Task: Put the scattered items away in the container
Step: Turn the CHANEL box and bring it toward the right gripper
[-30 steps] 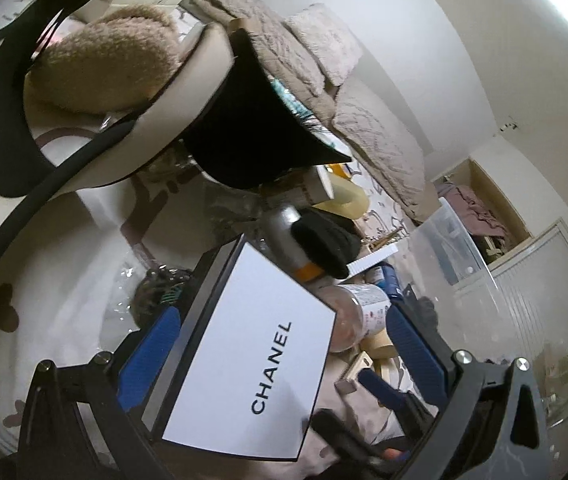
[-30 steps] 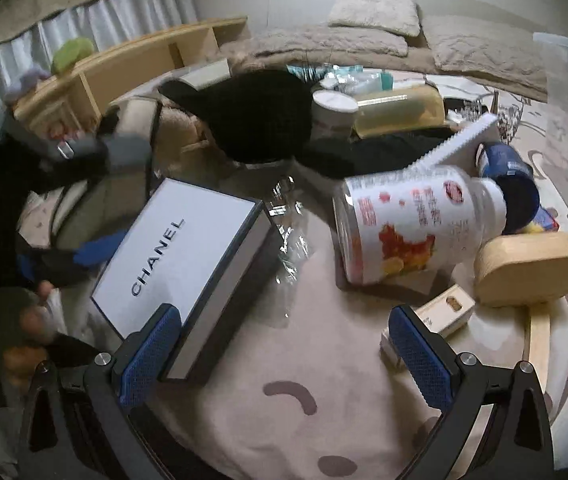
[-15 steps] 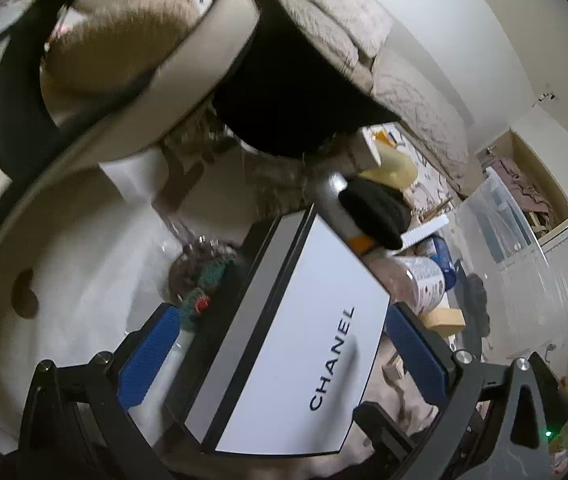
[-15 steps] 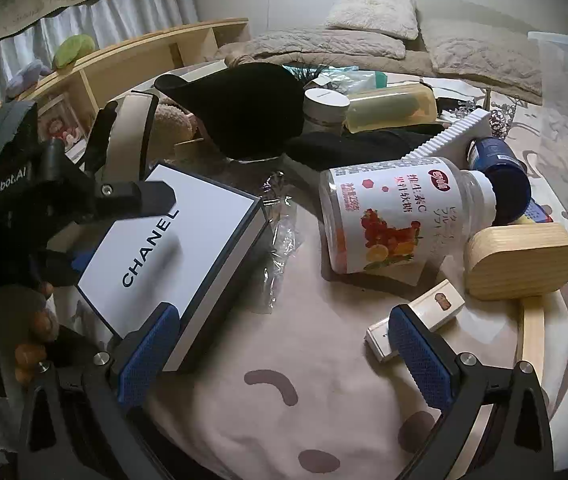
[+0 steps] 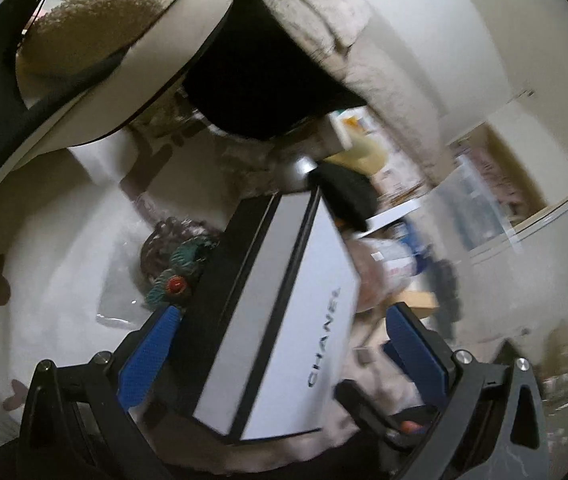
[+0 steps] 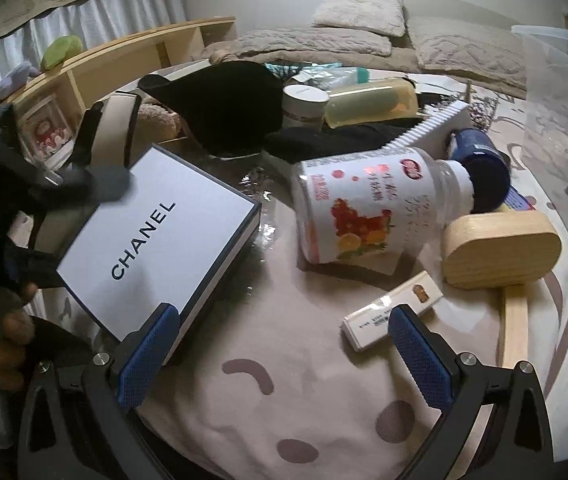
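Since a second ago the white, black-edged CHANEL gift box point(image 5: 284, 312) has tipped up off the bedspread, and the left gripper point(image 5: 280, 356) has closed in so the box now sits between its blue pads point(image 5: 146, 360), tilted with one long edge raised. Its tongs stand apart around the box; the near-left pad seems to touch the black side wall, while the right pad is clear of the lid, so no firm clamp shows. In the right wrist view the box point(image 6: 160, 236) lies at the near left of the pinkish bedspread point(image 6: 303, 412).

Rigid card, probably light, with smooth faces that could slip; gripping across the short black sides looks safest, since squeezing the lid could dent it.

Just right of the box lies a clear plastic jar with a fruit label point(image 6: 367, 208), then a wooden mallet point(image 6: 499, 252) and a small white carton point(image 6: 391, 312). The right gripper point(image 6: 284, 360) hovers above bare bedspread, tongs wide apart and holding nothing. A clear plastic storage bin point(image 6: 563, 92), likely the container, stands at the far right
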Demonstrator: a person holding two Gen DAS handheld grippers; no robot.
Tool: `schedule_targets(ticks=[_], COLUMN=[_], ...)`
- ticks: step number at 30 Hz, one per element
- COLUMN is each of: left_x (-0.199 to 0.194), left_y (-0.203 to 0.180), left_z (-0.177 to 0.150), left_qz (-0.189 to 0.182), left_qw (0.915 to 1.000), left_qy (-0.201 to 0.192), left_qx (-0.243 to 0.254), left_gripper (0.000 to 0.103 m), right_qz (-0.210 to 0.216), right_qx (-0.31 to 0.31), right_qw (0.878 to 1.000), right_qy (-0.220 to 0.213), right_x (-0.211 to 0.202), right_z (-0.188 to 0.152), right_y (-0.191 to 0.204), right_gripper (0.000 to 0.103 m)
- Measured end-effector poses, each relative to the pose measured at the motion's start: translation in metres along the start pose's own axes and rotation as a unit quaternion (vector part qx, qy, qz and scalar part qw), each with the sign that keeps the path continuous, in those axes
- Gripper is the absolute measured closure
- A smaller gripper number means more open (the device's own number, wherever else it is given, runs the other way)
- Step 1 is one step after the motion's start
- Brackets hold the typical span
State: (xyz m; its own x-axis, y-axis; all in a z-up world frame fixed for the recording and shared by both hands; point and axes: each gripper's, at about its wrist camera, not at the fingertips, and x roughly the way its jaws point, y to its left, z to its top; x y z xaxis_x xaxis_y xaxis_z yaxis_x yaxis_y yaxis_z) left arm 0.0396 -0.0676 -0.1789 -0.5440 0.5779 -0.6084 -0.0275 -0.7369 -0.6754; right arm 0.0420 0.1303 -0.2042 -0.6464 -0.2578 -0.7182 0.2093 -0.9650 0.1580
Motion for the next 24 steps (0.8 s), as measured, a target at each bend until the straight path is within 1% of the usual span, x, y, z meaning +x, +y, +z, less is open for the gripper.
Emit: schedule_targets(ticks=[2, 4, 6, 7, 11, 13, 18, 20, 24], left_x=[-0.003, 0.000, 0.007, 0.010, 0.013, 0.013, 0.013, 0.013, 0.011], left_y=[-0.002, -0.008, -0.019, -0.023, -0.043, -0.049, -0.057, -0.056, -0.053], left_z=[0.000, -0.001, -0.003, -0.005, -0.013, -0.015, -0.021, -0.021, -0.018], left_qz=[-0.035, -0.063, -0.089, -0.092, -0.061, -0.063, -0.063, -0.068, -0.107], left_qw=[0.9994, 0.9979, 0.9954, 0.9948, 0.9941, 0.9928, 0.9908, 0.9905, 0.9881], left_qy=[0.000, 0.010, 0.029, 0.035, 0.037, 0.037, 0.032, 0.033, 0.038], left_qx=[0.001, 0.006, 0.017, 0.027, 0.081, 0.094, 0.116, 0.115, 0.104], left_gripper=[0.000, 0.000, 0.000, 0.000, 0.000, 0.000, 0.000, 0.000, 0.000], right_qz=[0.004, 0.005, -0.017, -0.027, -0.057, -0.069, -0.070, -0.064, -0.059], right_qx=[0.019, 0.044, 0.051, 0.046, 0.006, -0.009, -0.004, 0.004, 0.022], right_qw=[1.000, 0.999, 0.998, 0.998, 0.997, 0.997, 0.997, 0.997, 0.997], right_qy=[0.010, 0.022, 0.033, 0.037, 0.043, 0.045, 0.044, 0.042, 0.036], right_x=[0.002, 0.005, 0.009, 0.011, 0.017, 0.019, 0.015, 0.011, -0.003], right_z=[-0.002, -0.004, -0.007, -0.007, -0.011, -0.013, -0.014, -0.016, -0.025], right_y=[-0.007, -0.017, -0.022, -0.023, -0.011, -0.008, -0.012, -0.015, -0.020], right_gripper=[0.000, 0.000, 0.000, 0.000, 0.000, 0.000, 0.000, 0.000, 0.000])
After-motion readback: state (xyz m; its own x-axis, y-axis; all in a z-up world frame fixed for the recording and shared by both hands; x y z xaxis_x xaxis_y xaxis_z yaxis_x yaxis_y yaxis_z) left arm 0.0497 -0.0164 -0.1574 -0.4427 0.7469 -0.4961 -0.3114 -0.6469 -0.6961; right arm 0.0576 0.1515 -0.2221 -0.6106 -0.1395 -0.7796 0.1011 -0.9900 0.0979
